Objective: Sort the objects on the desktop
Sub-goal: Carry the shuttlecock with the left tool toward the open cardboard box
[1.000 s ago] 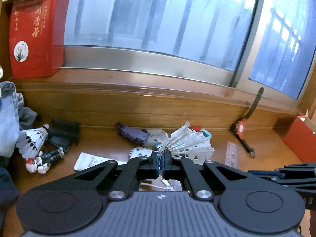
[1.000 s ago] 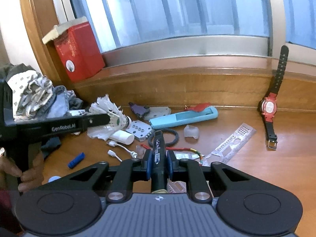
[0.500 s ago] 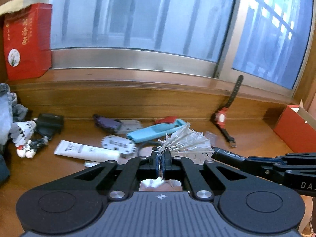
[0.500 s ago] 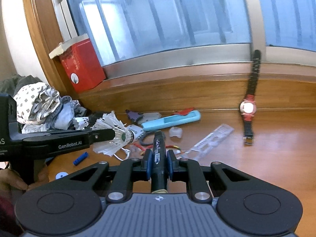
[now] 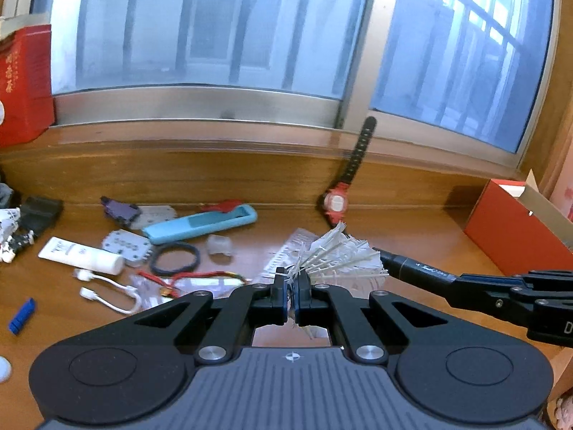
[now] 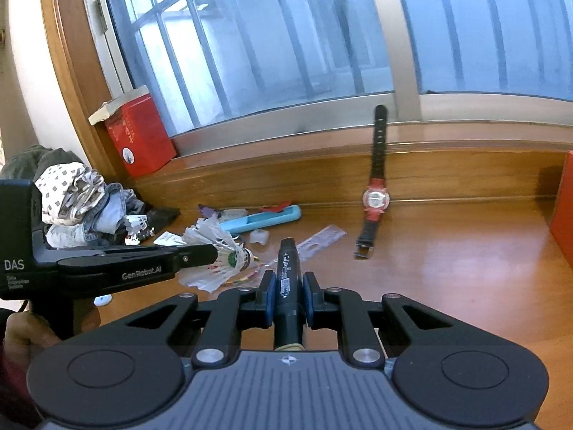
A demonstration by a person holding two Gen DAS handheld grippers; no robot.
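Both grippers sit further right along the counter point(image 6: 447, 261) than a second ago; the red tea box point(image 6: 141, 136) has slid toward the left edge of the left wrist view, and an orange-red open box point(image 5: 515, 229) now shows at the far right.

Left gripper point(image 5: 293, 286): jaws closed on the white shuttlecock point(image 5: 340, 256), feathers fanned forward and to the right, held above the counter. In the right wrist view the shuttlecock's cork end point(image 6: 243, 256) points toward the black marker point(image 6: 286, 279).

Right gripper point(image 6: 289, 295): jaws clamped on the marker, barrel running forward between the pads, tip raised above the counter. In the left wrist view the marker tip sits just beside the feathers; touching or not, cannot tell.

Open room: bare wood to the right of the red watch point(image 6: 374, 200), which leans against the sill wall with its strap up over the sill. Left half is crowded: blue remote point(image 5: 200, 224), white tube point(image 5: 80, 254), black hair tie point(image 5: 174, 258), clear ruler point(image 6: 318, 240), white cable point(image 5: 107, 290), a second shuttlecock point(image 6: 134, 222) by the clothes pile point(image 6: 75, 193).

Containers: orange-red box stands against the right edge, flap open; contents not visible. Tea box stands on the sill, left corner, with its lid on.
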